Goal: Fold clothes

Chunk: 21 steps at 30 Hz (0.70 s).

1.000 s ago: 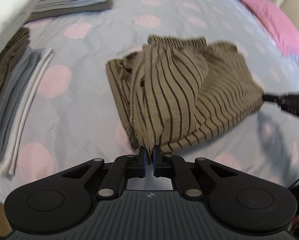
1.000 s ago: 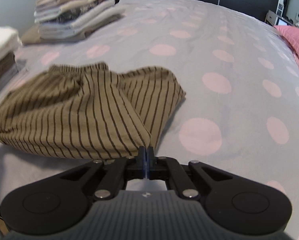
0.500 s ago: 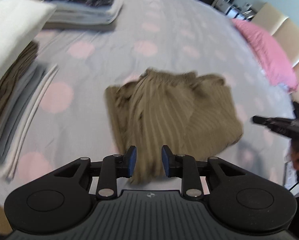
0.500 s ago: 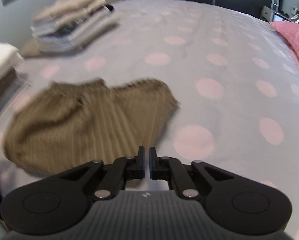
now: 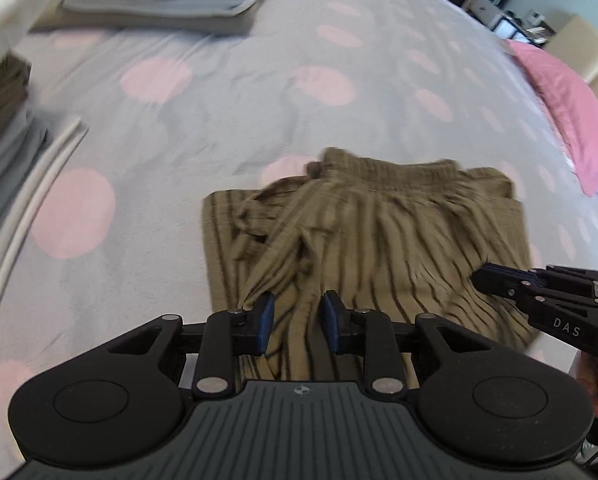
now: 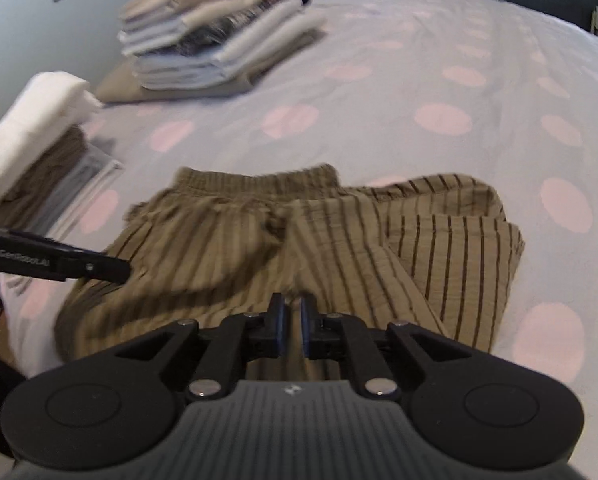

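Left gripper (image 5: 296, 322): jaws stand apart with blue pads showing, nothing held between them; striped cloth lies under the gap. Right gripper (image 6: 292, 330): jaws parted by a narrow slit, nothing clamped in it that can be seen (whether the tips touch the cloth below cannot be told).

The task item, a pair of olive-brown striped trousers (image 6: 299, 240), lies folded on the bed directly ahead of both grippers. Its gathered elastic waistband (image 6: 255, 178) sits at the far edge, away from the grippers; the stripes run from that band back toward the jaws. In the right wrist view the bundle's long axis runs left to right, with a doubled layer of fabric stacked at its right end. The left portion is rumpled and blurred.

Open room: the grey bedspread with pink dots (image 6: 439, 92) extends bare beyond the waistband and to the right of the trousers. On the left side, a near stack of folded laundry (image 6: 39, 160), white on top, stands just beside the trousers' left edge. A second, taller pile of folded clothes (image 6: 215, 40) sits well apart at the far left corner. A pink pillow (image 5: 567, 108) lies along the bed's far right edge in the left wrist view.
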Available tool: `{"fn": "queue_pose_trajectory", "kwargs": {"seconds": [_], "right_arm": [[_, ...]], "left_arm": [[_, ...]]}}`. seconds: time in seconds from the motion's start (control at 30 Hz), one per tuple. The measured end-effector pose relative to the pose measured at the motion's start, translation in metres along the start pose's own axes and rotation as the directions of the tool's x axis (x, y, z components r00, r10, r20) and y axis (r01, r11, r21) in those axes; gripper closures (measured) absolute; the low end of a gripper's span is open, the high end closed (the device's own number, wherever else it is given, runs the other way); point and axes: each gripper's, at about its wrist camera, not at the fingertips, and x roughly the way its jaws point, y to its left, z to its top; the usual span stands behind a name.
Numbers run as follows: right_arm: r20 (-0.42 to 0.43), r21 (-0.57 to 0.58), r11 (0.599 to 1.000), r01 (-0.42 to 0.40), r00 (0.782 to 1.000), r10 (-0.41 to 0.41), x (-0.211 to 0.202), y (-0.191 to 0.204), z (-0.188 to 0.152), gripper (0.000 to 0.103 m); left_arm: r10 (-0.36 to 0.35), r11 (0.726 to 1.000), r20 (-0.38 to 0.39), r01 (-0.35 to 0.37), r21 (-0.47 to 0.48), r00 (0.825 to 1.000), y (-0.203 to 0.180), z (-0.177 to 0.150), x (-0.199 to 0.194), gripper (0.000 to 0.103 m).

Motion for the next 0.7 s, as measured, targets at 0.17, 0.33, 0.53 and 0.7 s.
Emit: {"fn": "queue_pose_trajectory", "kwargs": {"seconds": [0.17,0.33,0.53,0.7], "right_arm": [[-0.033,-0.012,0.999,0.053,0.998,-0.053,0.018,-0.011,0.004,0.083],[0.024,-0.025,0.999,0.033,0.999,-0.032,-0.008,-0.016,0.005,0.044],[0.079,0.034,0.995,0.098,0.992,-0.101,-0.035,-0.046,0.01,0.012],[-0.026,0.153,0.985,0.083,0.996,-0.08,-0.013,-0.078,0.01,0.012]], "left_arm": [[0.002,0.999,-0.007,-0.003,-0.032,1.0,0.008,0.001,0.006,0.079],[0.026,1.0,0.06,-0.025,-0.015,0.998,-0.001,-0.002,-0.02,0.063],[0.125,0.99,0.126,-0.116,-0.076,0.984,0.009,0.003,-0.031,0.041],[0.036,0.986,0.045,-0.028,-0.165,0.998,0.024,-0.001,-0.007,0.041]]}}
